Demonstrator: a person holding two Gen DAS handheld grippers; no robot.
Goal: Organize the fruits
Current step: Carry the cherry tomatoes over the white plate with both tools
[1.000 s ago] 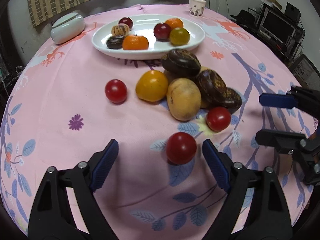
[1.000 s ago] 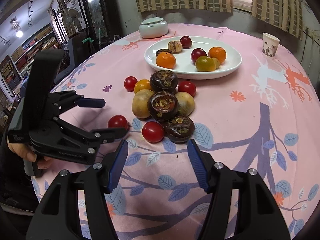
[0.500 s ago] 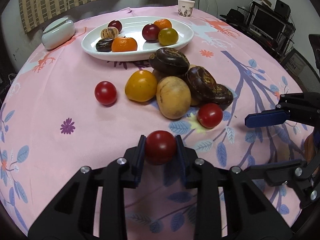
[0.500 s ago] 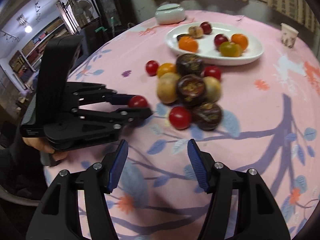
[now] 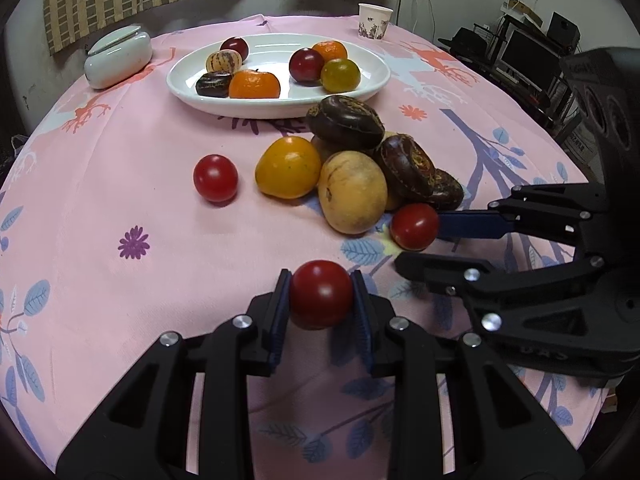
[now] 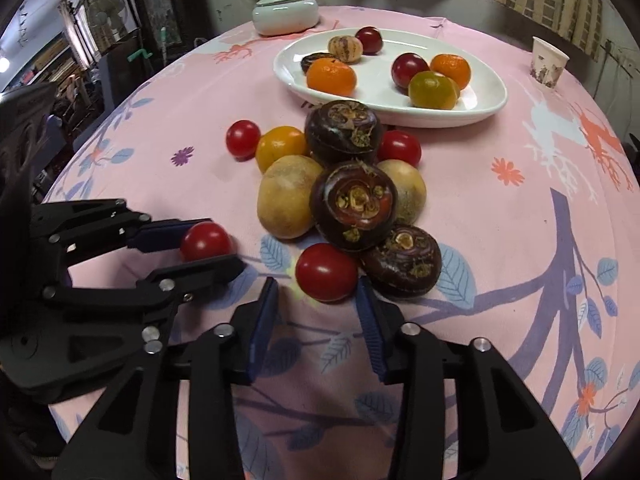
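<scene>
Nearest the left wrist camera, the left gripper (image 5: 321, 300) is closed on a red cherry tomato (image 5: 321, 299); both blue pads press its sides, and it sits at 6 o'clock in that view, just above the pink tablecloth (image 5: 120, 184). In the right wrist view the same gripper enters from 9 o'clock with the tomato between its fingers.

The right gripper (image 6: 318, 308) has its jaws closing. A second cherry tomato (image 6: 326, 273) lies between its blue pads at the tips, resting on the cloth. Narrow gaps show on both sides, so the pads are not pressing it.

Directly beyond that tomato, toward 12 o'clock in the right wrist view, lies the loose fruit pile:
- three dark brown fruits (image 6: 354, 206), stacked and touching;
- two tan round fruits (image 6: 286, 196), one on each side of the dark ones;
- a yellow-orange tomato (image 6: 280, 146) at 11 o'clock of the pile;
- a third red tomato (image 6: 243, 139) just beside the yellow-orange one;
- a fourth red tomato (image 6: 400, 147) at 1 o'clock of the pile, near the plate.

Farther on, a white oval plate (image 6: 480, 96) holds two orange mandarins, a green-yellow fruit, two dark red fruits, a striped pale fruit and one dark brown fruit.

At the far edge, a pale lidded dish (image 6: 286, 12) stands at 11 o'clock of the plate and a paper cup (image 6: 548, 62) at 2 o'clock.
</scene>
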